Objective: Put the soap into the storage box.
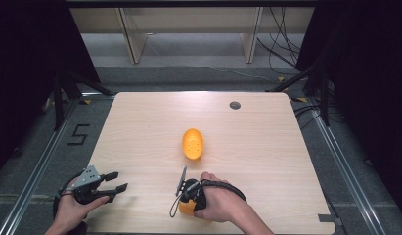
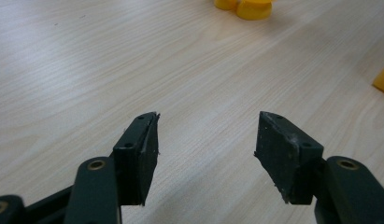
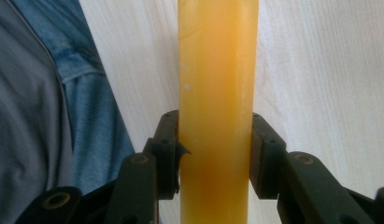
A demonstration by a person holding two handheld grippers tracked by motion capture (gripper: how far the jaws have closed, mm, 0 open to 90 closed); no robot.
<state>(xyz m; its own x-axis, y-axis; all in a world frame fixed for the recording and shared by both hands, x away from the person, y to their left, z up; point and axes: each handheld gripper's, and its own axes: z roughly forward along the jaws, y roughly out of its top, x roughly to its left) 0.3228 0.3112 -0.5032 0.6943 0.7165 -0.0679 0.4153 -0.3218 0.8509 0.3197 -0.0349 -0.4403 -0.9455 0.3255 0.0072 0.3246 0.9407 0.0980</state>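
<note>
I have the right tongs (image 3: 216, 154) clamped on a yellow-orange block (image 3: 216, 93): in the right gripper view both black jaws press flat against its two long sides, and the block runs straight up between them and out of the top of the picture. Behind it I see pale wood grain, and to the left a grey garment and blue denim.

From the high view, my right hand (image 1: 215, 198) sits near the front edge of the counter (image 1: 267, 147), a little right of its middle, with the tongs turned down and back toward me; a bit of the block shows orange under the hand.

The left tongs (image 1: 119, 181) are apart, with nothing between them. They sit over the front left corner of the counter, jaws pointing right, held by my left hand (image 1: 74, 210). In the left gripper view there is only bare wood in the gap.

An orange oval dish (image 1: 192, 144) with small holes in it lies near the middle of the counter, well apart from both tongs. A small dark round grommet (image 1: 234, 105) sits near the far edge.
</note>
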